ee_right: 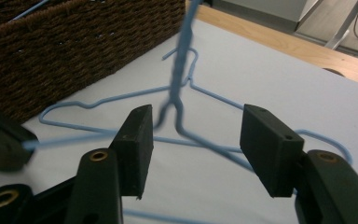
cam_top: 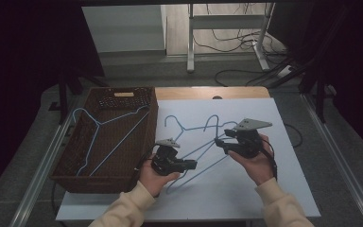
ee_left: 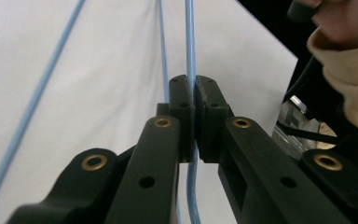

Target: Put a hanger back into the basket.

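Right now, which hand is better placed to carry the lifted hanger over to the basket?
Left. The left tool is already shut on the lifted hanger and sits nearer the basket. The right tool is open, its jaws on either side of that hanger's neck without gripping it.

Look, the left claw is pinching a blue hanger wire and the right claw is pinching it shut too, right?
Not quite. The left claw is shut on the blue hanger wire, but the right claw is open. The right gripper view shows its two jaws wide apart, with the hanger's twisted neck between them and not pinched yet.
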A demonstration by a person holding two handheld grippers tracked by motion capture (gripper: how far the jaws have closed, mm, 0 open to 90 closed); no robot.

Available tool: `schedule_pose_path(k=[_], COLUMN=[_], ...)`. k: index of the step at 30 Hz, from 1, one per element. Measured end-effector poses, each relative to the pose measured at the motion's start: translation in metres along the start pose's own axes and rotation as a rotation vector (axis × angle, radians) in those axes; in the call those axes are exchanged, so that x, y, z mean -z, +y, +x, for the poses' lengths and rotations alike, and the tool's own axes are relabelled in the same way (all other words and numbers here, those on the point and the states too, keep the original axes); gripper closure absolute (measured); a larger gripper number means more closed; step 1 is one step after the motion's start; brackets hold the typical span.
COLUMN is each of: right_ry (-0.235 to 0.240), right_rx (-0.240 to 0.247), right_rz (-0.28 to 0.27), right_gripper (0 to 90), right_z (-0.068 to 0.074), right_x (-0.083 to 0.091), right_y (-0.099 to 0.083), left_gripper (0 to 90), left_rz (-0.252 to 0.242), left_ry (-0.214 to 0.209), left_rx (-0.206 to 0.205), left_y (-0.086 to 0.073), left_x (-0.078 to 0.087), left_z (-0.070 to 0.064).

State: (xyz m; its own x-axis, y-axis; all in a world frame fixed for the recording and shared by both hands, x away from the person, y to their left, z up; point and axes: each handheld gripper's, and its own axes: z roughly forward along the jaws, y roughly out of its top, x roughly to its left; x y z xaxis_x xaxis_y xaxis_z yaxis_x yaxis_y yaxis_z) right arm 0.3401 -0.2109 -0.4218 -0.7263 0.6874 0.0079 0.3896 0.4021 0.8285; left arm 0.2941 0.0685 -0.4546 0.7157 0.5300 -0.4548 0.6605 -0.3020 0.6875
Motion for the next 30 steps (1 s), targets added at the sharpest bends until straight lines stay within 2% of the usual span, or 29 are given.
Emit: schedule_pose_path(k=[2,4,8,11,21,30], right_ry=[0.000,-0.013,-0.014,-0.009,-0.022,-0.035], right_rx=[-0.007,-0.015,-0.042,-0.062,-0.075,-0.073], right_rz=[-0.024,-0.038,-0.042,-0.045,-0.043,-0.026], right_gripper=[42.8,42.2,42.1,42.1,40.9,40.4], right_z=[-0.006,-0.010,-0.018,-0.024,-0.028,-0.031], right_x=[0.008,0.014,0.020,0.026,0.030,0.028], right_y=[-0.011,-0.019,-0.031,-0.042,-0.050,-0.053], left_gripper=[86.5,86.5,86.5,86.6,86.5,86.5], left_rz=[-0.026,-0.035,-0.064,-0.082,-0.129,-0.188], left_ry=[0.009,0.006,-0.006,0.010,0.013,0.021], left_rx=[-0.012,-0.014,-0.044,-0.073,-0.089,-0.118], left_y=[0.004,0.005,0.009,0.013,0.018,0.021], left_x=[0.010,0.013,0.025,0.036,0.060,0.091], left_z=[-0.003,-0.003,-0.005,-0.008,-0.007,-0.006])
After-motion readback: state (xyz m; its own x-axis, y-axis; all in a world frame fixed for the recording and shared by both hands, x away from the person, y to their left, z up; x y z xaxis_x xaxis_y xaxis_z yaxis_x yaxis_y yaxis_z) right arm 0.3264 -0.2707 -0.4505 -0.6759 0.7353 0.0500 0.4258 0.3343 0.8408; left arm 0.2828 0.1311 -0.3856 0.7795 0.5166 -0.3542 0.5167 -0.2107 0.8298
